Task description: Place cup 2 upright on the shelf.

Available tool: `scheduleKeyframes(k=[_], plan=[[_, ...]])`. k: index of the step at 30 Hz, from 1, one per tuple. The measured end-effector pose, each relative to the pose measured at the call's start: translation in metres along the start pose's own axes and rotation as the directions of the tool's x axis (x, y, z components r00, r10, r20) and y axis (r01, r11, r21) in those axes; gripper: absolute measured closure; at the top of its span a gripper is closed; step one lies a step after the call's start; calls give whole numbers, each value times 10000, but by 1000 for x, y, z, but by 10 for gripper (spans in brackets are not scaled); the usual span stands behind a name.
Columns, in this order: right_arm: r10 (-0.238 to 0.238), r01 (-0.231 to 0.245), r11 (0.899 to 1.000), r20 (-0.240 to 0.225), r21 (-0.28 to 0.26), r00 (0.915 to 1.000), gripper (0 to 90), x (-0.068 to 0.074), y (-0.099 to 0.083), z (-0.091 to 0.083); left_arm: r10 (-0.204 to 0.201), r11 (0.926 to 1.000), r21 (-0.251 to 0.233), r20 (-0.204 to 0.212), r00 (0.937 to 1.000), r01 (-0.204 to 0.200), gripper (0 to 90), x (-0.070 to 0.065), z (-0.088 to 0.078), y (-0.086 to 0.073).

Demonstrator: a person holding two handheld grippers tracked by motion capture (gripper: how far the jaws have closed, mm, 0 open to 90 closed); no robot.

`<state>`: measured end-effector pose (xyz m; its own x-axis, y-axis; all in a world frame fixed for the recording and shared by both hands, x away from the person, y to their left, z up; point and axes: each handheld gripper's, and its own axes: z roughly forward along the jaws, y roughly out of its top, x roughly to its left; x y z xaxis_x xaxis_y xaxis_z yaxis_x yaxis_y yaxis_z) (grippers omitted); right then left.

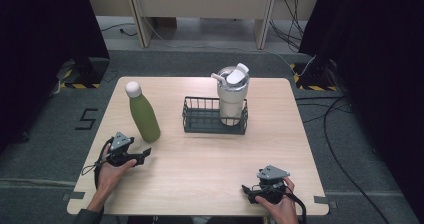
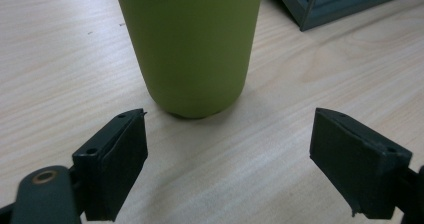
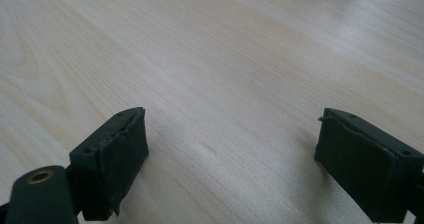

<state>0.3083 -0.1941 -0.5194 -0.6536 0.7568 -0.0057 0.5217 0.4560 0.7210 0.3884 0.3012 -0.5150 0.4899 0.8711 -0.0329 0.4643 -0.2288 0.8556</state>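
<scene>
A pale wooden bench (image 1: 200, 159) carries everything; toward its far side a dark wire basket (image 1: 200, 118) holds a cream tumbler (image 1: 232, 96) at its right end; left of it stands a green bottle (image 1: 144, 115); the left tool (image 1: 145, 154), jaws apart, sits just before the bottle; the right tool (image 1: 246, 190) rests gaping near the front edge.

Lab-type recording bay, black curtains (image 1: 45, 44) on both sides, grey carpet floor (image 1: 50, 134), hazard-striped stand feet (image 1: 80, 85), loose cables (image 1: 340, 134), taped number marker (image 1: 86, 119), wooden test table (image 1: 200, 159).
</scene>
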Motion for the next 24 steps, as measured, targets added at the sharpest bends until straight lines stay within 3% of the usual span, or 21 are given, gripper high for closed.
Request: scheduleKeyframes(k=[24], plan=[[5, -5, 10000, -6, 7, 10000, 124, 0, 0, 1, -350, 9916, -1245, -12, 9994, 346, 151, 15, 22, 17]])
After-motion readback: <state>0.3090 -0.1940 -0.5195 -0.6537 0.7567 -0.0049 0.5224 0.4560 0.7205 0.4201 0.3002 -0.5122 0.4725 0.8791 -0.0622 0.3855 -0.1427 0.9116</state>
